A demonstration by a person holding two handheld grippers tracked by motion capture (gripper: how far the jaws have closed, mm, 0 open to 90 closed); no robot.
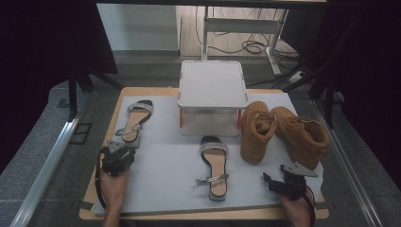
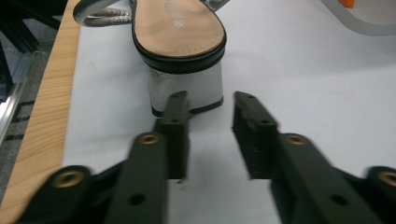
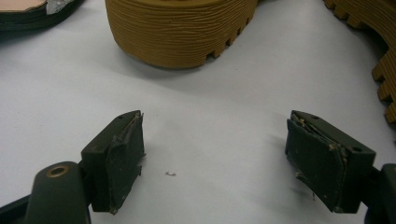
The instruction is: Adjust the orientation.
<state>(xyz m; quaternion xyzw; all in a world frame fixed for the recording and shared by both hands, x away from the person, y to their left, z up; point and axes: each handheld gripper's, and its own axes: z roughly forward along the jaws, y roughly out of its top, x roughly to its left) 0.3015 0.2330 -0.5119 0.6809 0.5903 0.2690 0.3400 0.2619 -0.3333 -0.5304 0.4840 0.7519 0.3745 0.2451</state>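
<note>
- Since the left gripper (image 1: 124, 147) sits just behind the heel of the far-left sandal (image 1: 135, 119) with nothing between its jaws, that sandal looks set down on the white mat (image 1: 165, 165) near the table's left edge, close to the wooden border (image 1: 118, 106).
- In the left gripper view the jaws stand partly apart, their tips just short of the sandal's silver block heel (image 2: 186, 88); one tip may brush it, but nothing is pinched.
- The second sandal (image 1: 213, 165) lies well apart from the first, in the middle of the mat toward the near edge, toe pointing far, its strap loose to the left.
- The two tan boots (image 1: 279, 135) lie at the right, one upright beside the box, the other tipped on its side further right.
- The right gripper (image 1: 279, 178) rests at the near right corner, jaws spread wide over bare mat, holding nothing; its own view shows the ribbed boot sole (image 3: 180, 30) ahead and clear of it.
- A white lidded box (image 1: 212, 94) stands at the far middle of the mat, lid on.
- My judgement: if the sandals are being paired or lined up, one is placed and the middle sandal is left to bring across; the boots look untouched by either gripper.
</note>
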